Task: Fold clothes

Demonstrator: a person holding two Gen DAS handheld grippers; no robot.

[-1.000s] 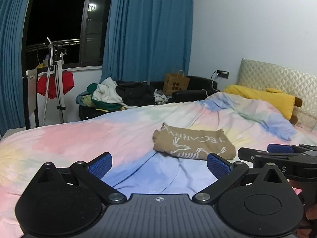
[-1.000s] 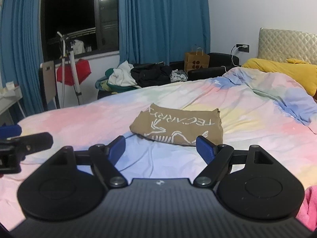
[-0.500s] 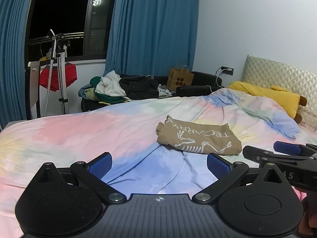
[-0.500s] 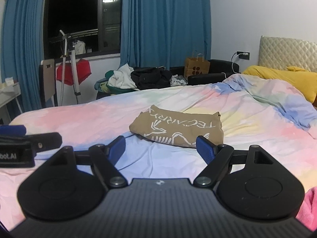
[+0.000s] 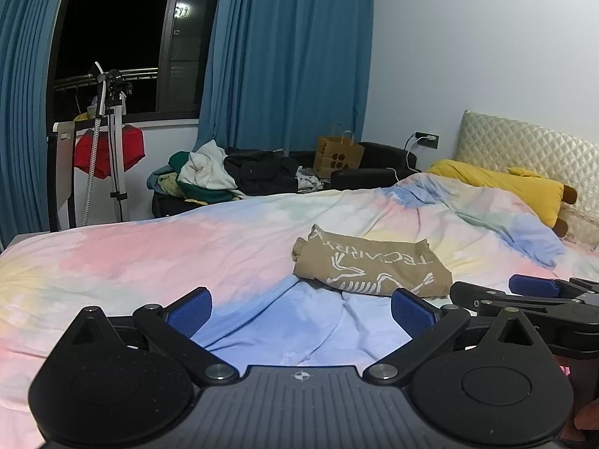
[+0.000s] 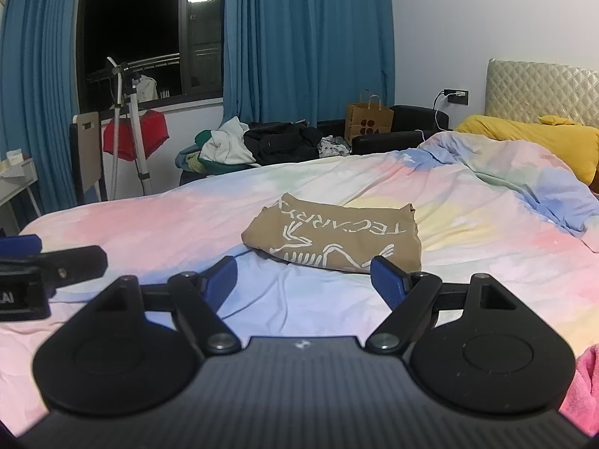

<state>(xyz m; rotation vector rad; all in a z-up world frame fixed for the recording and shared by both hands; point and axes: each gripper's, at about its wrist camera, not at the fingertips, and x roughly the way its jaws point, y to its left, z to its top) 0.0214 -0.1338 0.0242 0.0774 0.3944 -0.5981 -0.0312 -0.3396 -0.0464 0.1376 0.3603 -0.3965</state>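
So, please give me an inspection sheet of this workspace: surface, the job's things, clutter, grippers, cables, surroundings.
Surface: bed with pastel duvet, wrinkled near the grippers.
Job's things: tan T-shirt, folded into a rectangle, white print up, lying free on the duvet; a pink cloth at the right edge of the right view.
Clutter: clothes pile and paper bag beyond the bed.
Grippers: left gripper open, holding nothing; right gripper open, holding nothing; both short of the shirt.
Cables: white charger cable from the wall socket.
Surroundings: blue curtains, dark window, tripod stand, red garment, yellow plush pillow, quilted headboard.
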